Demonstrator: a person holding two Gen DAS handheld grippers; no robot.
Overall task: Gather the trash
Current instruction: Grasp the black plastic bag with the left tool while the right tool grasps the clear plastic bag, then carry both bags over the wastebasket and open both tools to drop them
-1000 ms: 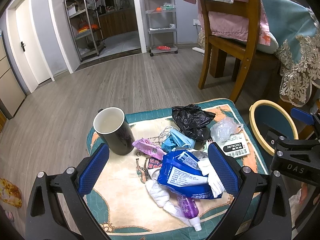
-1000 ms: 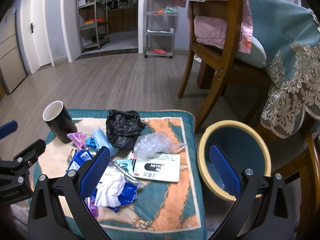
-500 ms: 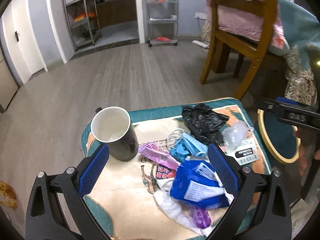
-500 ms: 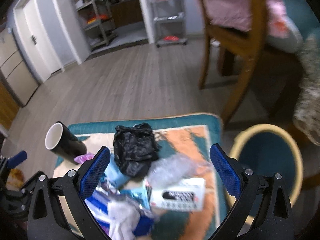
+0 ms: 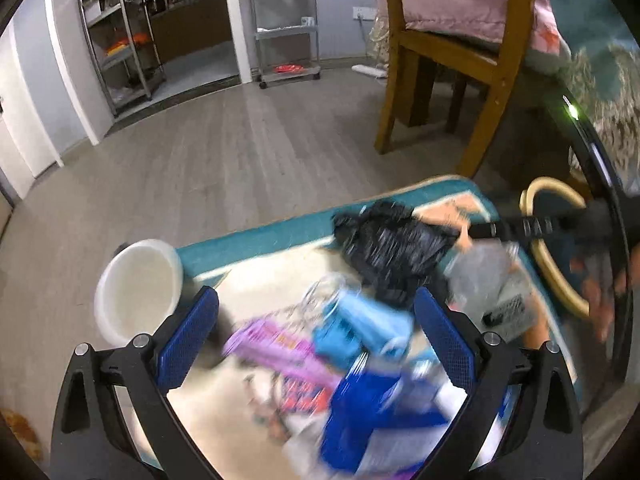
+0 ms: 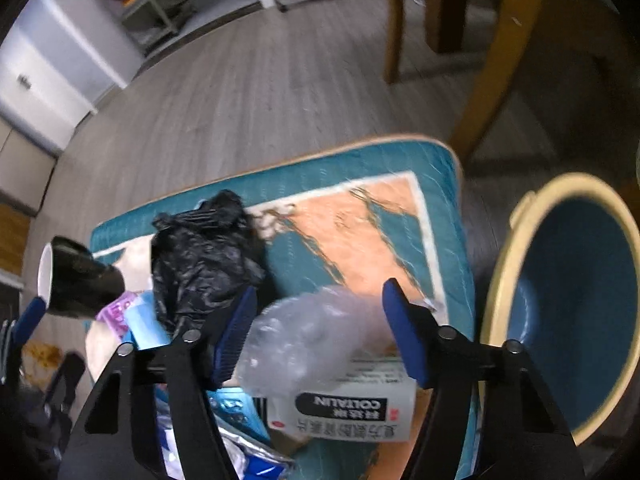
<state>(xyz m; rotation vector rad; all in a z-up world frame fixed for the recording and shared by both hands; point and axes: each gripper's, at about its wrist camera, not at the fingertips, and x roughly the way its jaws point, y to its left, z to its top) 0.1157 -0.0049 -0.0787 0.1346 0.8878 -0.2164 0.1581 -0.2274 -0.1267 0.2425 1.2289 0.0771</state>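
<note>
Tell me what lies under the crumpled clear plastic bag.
The crumpled clear plastic bag lies partly over a white medicine box. Whatever else sits beneath is covered.

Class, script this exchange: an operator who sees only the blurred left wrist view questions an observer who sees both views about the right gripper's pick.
Operator: What sits between the right gripper's fingers?
Observer: The crumpled clear plastic bag, between the open fingers of the right gripper.
Operator: What lies under that bag?
Observer: A white box printed COLTALIN.
Operator: Any trash in the bin?
Observer: The bin shows only bare blue inside, as far as visible.
</note>
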